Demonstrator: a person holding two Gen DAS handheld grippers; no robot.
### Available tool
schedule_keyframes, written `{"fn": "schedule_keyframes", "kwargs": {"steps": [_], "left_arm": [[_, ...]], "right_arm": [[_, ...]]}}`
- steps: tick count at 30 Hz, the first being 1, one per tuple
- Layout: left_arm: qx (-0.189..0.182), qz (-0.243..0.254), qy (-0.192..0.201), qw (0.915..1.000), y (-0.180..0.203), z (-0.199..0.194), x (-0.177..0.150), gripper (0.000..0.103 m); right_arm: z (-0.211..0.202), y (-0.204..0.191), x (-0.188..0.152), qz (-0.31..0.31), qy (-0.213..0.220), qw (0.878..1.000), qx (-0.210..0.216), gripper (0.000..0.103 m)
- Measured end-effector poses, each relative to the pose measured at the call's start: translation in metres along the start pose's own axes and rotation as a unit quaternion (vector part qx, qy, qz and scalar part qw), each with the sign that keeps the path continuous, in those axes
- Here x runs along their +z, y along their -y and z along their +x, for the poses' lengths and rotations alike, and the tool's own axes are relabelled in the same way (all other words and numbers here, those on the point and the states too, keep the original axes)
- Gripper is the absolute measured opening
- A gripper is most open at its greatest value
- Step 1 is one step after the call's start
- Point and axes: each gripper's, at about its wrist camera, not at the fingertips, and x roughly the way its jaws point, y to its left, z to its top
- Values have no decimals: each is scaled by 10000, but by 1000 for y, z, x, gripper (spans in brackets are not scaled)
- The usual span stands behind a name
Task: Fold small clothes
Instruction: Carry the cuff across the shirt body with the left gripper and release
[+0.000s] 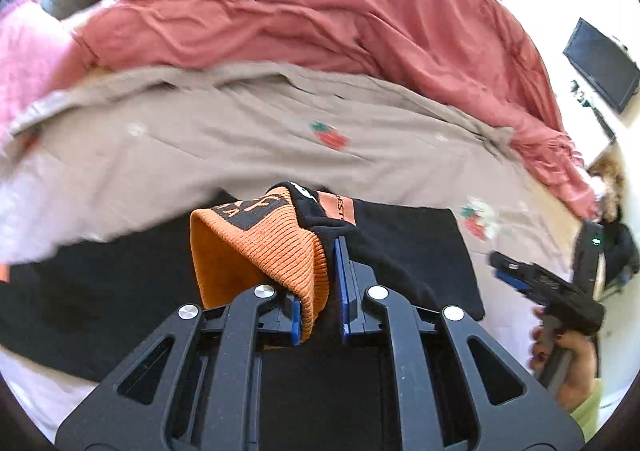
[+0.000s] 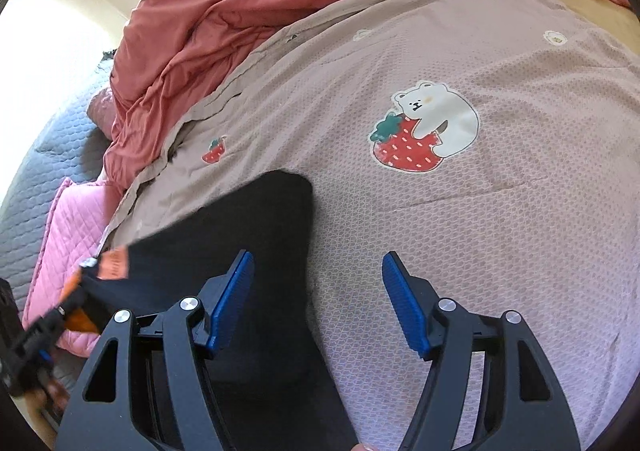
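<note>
A black garment (image 1: 412, 251) with an orange ribbed waistband (image 1: 276, 251) lies on the bed. My left gripper (image 1: 318, 291) is shut on the waistband and lifts that end, folding it over the black cloth. My right gripper (image 2: 318, 299) is open and empty, hovering over the garment's black edge (image 2: 272, 251). It also shows in the left wrist view (image 1: 520, 271), off to the right, held by a hand. In the right wrist view the left gripper (image 2: 44, 327) appears at far left with the orange band (image 2: 114, 263).
A taupe bedcover with a bear-and-strawberry print (image 2: 424, 131) covers the bed. A rumpled red blanket (image 1: 320, 11) lies behind it. A pink quilted pad (image 2: 68, 235) and grey quilt (image 2: 48, 155) lie at the left. A dark screen (image 1: 604, 63) hangs on the wall.
</note>
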Motion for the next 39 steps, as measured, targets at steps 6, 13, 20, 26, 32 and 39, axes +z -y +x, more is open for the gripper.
{"fn": "schedule_keyframes", "kwargs": {"steps": [6,13,20,26,32,39], "left_arm": [[470,-379,-762,9953,-61,38,-15,7],[476,-831,-998,9904,-97,55,-50,15],[641,-824,-686,9922,-99,29,-56,21],[745,-639,-316,9947,-82,7,-49,21],[862,-171,-45,9961,-46,6,-35,21],[863,57,-308,9958,-36,31,-37,29]], "right_arm": [[10,-13,-7,-235,-105,9996,-91,65],[25,-58,-27,-1150,-164,9931,-153,65],[48,-108,-59,-2256,-380,9734,-121,65],[65,-107,-69,-2450,-638,9661,-509,65],[71,-100,-71,-2393,-843,9655,-583,65],[69,-101,-70,-2345,-842,9670,-542,65]]}}
